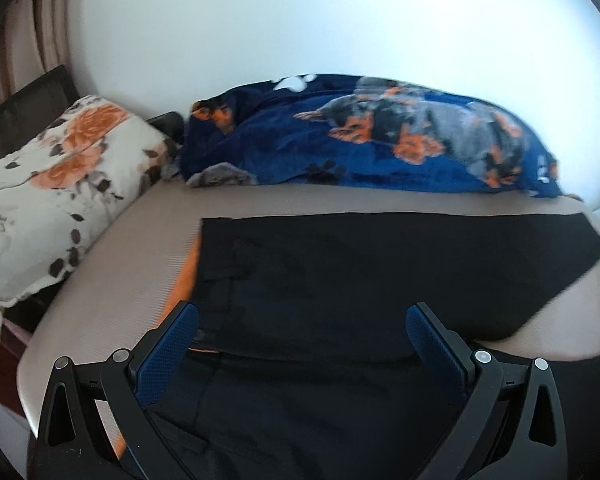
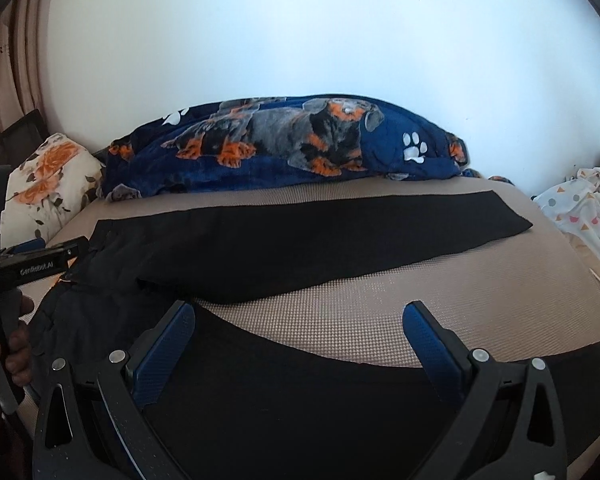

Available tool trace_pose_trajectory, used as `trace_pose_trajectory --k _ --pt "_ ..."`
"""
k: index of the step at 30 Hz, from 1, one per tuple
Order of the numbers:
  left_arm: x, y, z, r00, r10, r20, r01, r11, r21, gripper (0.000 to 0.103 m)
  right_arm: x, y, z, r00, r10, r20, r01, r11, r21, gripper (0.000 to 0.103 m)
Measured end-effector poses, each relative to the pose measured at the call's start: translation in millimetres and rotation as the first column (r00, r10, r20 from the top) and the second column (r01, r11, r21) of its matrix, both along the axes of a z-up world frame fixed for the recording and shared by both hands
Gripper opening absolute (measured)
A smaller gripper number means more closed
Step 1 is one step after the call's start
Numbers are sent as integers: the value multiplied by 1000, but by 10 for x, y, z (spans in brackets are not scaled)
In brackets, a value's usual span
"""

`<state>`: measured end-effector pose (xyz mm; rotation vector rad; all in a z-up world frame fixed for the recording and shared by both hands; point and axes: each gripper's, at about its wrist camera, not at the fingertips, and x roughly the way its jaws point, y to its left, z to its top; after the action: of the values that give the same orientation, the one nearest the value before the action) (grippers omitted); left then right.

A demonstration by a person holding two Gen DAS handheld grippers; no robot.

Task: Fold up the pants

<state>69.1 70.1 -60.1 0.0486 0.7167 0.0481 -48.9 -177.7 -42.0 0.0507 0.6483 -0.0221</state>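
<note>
Nearest to me, the left gripper (image 1: pixel 302 316) hangs just above the waist end of the black pants (image 1: pixel 340 264), its blue-padded jaws spread wide with nothing between them. The right gripper (image 2: pixel 298 314) hovers beside it, over the pants' nearer leg, jaws likewise spread and holding nothing. In the right wrist view the left gripper shows again at the pants' waist, with the person's hand (image 2: pixel 10 344) wrapped round its handle.

The pants lie flat on the tan bed (image 2: pixel 380 300), legs splayed apart so a wedge of mattress shows between them. A bit of orange peeks out at the waist edge.

Beyond the pants' waist rests a floral pillow (image 1: pixel 60 184). Behind the pants' farther leg a navy dog-print blanket (image 2: pixel 284 148) is bunched against the white wall (image 2: pixel 320 40).
</note>
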Motion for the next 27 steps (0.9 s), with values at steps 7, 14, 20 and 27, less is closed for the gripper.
trace_pose_trajectory --k 7,14,20,27 --pt "359 499 -3 990 101 -100 -110 990 -84 103 76 -34 -90 1000 -2 -29 2 1000 7 103" --pt "916 1009 -41 989 47 -144 -58 996 -73 102 155 -68 -233 998 -13 -64 15 999 31 103" --pt "1459 1072 -451 955 -78 -286 68 997 -46 82 216 -89 -346 995 -22 -93 23 1000 18 103" --pt "1807 1257 -702 918 -252 -306 168 946 -277 79 324 -139 -453 991 -38 -130 39 999 6 103"
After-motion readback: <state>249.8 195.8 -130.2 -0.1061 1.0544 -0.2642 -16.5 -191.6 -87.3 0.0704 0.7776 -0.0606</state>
